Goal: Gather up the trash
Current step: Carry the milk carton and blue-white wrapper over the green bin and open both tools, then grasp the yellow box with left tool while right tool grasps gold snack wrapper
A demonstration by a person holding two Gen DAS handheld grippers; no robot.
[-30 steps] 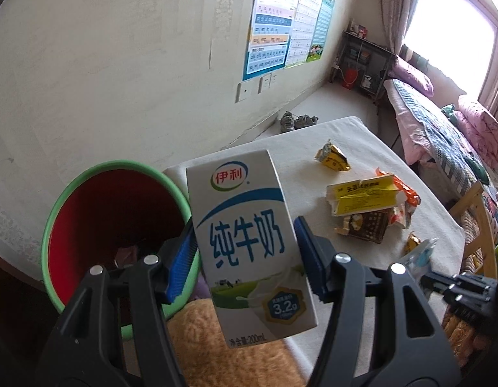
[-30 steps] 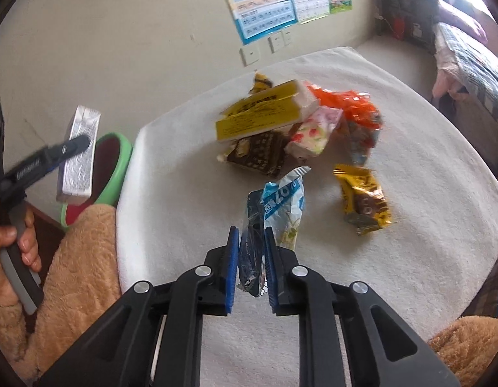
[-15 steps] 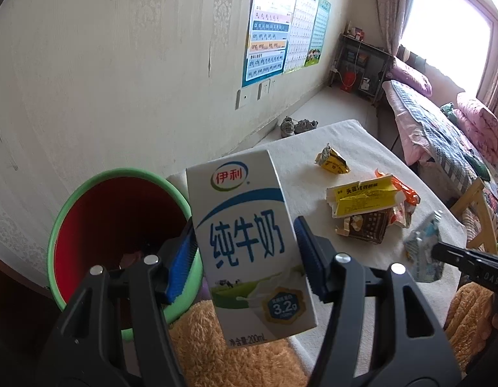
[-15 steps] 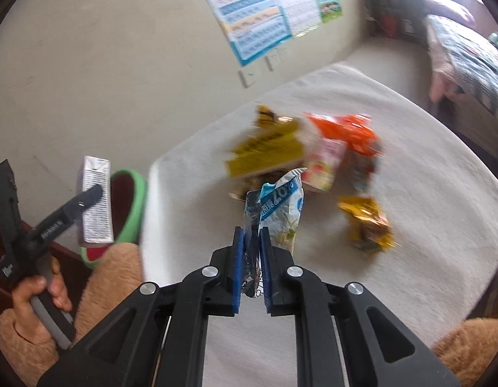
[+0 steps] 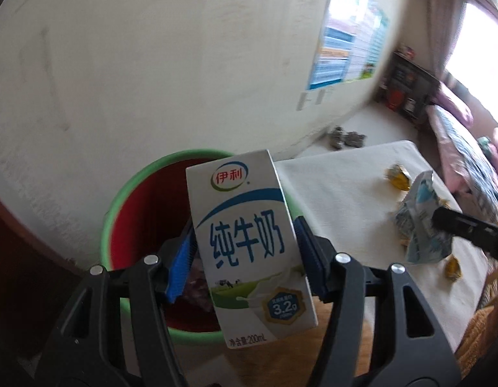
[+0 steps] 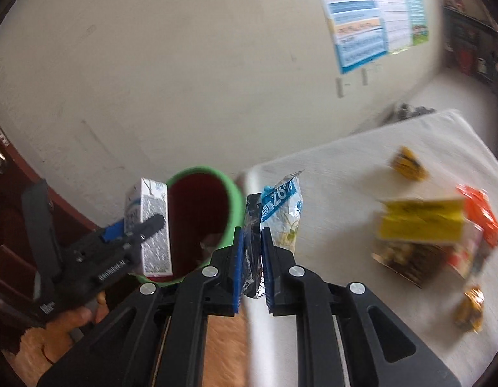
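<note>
Now | left gripper (image 5: 245,251) pinched white-and-blue milk carton (image 5: 249,245) over green-rimmed red bin (image 5: 145,213) | right gripper (image 6: 250,258) clamped blue-white wrapper (image 6: 281,213) | next: release both.

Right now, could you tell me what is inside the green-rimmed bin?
Some dark scraps lie at the bottom of the bin; the milk carton in the left gripper hides the rest.

blue chart posters (image 6: 362,16) taped on the cream wall, pair of shoes (image 5: 345,138) on the floor by it, dark shelf unit (image 5: 407,87) in the corner, bed with pinkish bedding (image 5: 468,148)
</note>
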